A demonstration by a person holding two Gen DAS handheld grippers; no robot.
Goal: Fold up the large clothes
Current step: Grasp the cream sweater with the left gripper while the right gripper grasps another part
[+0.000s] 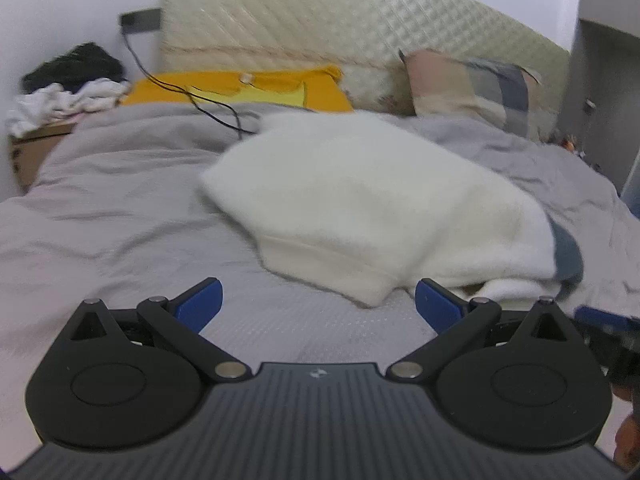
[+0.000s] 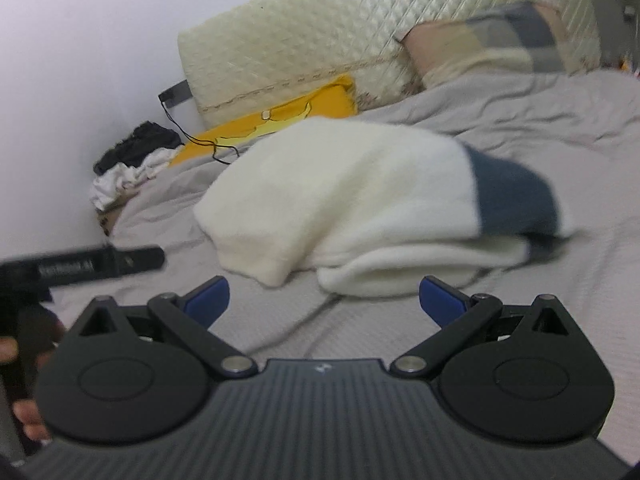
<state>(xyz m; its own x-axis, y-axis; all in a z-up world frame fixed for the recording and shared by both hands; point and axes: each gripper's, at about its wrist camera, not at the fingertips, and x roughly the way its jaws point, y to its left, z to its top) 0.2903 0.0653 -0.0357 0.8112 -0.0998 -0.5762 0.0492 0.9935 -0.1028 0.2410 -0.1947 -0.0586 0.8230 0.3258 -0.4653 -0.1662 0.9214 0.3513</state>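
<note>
Sweater [image 1: 360,200] lies folded at frame centre on the bed [image 1: 100,208]. Your left gripper [image 1: 318,300] and right gripper [image 2: 324,298] are released, empty. Folding looks nearly complete; next, tidy the lower edge.

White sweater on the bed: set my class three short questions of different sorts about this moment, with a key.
1. True or false: the left gripper is shut on the white sweater.
2. Multiple choice: the sweater's dark blue band lies on which side in the right wrist view? A) left B) right C) it has none
3. Fill in: the sweater lies on a ____ bedsheet.

Key
1. False: the jaws stand wide apart, short of the fabric. The right gripper is open too.
2. B
3. grey
</note>
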